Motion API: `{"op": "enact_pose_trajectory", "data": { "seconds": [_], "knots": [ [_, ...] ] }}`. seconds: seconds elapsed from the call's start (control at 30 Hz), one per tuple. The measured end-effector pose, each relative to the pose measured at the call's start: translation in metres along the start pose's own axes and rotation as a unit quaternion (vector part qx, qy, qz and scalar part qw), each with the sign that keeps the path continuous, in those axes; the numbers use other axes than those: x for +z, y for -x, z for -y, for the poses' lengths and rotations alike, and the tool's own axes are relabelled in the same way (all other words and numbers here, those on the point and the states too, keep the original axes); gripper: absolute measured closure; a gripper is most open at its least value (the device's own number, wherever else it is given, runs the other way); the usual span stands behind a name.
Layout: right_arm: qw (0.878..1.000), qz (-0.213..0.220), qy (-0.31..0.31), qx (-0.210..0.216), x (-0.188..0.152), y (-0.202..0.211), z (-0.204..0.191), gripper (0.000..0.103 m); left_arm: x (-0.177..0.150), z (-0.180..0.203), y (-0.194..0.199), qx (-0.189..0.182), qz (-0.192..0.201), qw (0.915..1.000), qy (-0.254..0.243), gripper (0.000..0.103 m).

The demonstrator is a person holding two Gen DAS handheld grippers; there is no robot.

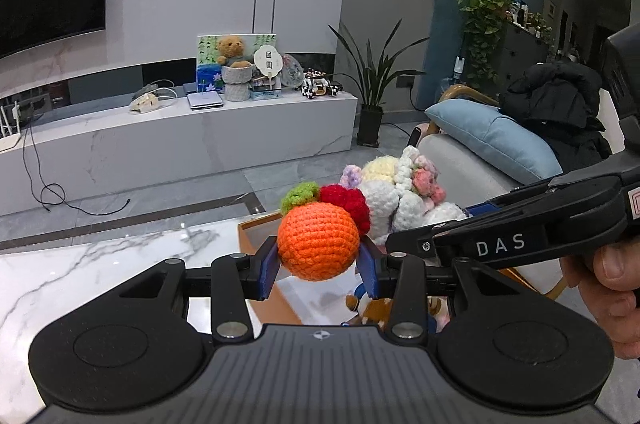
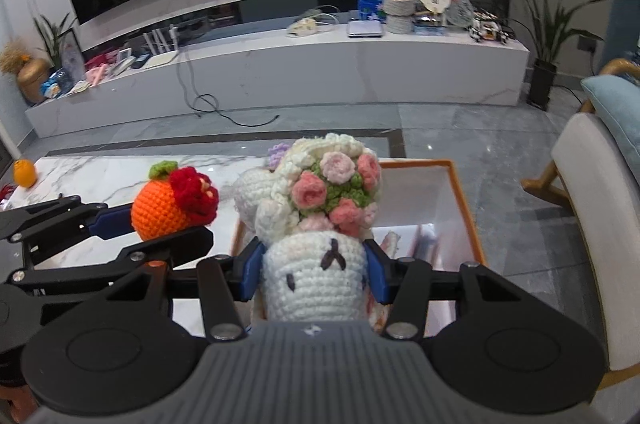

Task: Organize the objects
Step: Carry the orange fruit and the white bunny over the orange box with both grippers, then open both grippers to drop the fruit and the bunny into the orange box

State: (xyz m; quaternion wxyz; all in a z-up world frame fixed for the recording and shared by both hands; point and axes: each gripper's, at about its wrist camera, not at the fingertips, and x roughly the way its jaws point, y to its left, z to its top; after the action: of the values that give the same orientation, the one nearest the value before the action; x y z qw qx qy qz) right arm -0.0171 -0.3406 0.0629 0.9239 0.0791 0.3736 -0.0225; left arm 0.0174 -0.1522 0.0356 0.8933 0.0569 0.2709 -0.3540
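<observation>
Both your tools are loaded: left tool (image 1: 318, 266) is clamped on the orange crochet fruit (image 1: 318, 242), right tool (image 2: 314, 274) is clamped on the white crochet bunny (image 2: 316, 284) with the flower crown

Orange-rimmed tray (image 2: 460, 192) sits on the marble counter (image 2: 100, 180), directly ahead of and below the right tool; from the left tool it lies ahead and off to the right. So your right hand is the nearer one; the bunny hangs roughly over the tray's near half, though I can't tell how high

Bunny's long axis runs along the tool's pointing line, head toward the camera, flowers forward. The fruit is round, so its orientation hardly matters

The two toys sit just beside each other in the air, and I'd guess you drop the bunny first, then swing the left one across
</observation>
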Motion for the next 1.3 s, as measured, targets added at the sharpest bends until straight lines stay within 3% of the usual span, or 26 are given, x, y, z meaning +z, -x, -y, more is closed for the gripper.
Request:
{"op": "enact_pose_trajectory", "data": {
  "seconds": [0.33, 0.7, 1.13, 1.3],
  "knots": [
    [0.999, -0.018, -0.007, -0.030, 0.001, -0.040, 0.021, 0.049, -0.010, -0.003, -0.039, 0.009, -0.002, 1.0000, 0.001, 0.056],
    [0.999, -0.019, -0.010, -0.045, 0.010, -0.076, 0.023, 0.049, -0.011, -0.021, -0.064, 0.030, -0.019, 0.9985, 0.042, 0.056],
    [0.996, -0.072, -0.012, -0.048, 0.000, -0.121, 0.036, 0.046, -0.019, 0.010, -0.073, 0.093, -0.029, 0.9933, -0.062, 0.055],
    [0.994, -0.080, -0.015, -0.070, -0.004, -0.123, 0.038, 0.038, -0.019, 0.012, -0.076, 0.100, -0.045, 0.9926, -0.052, 0.040]
  ]
}}
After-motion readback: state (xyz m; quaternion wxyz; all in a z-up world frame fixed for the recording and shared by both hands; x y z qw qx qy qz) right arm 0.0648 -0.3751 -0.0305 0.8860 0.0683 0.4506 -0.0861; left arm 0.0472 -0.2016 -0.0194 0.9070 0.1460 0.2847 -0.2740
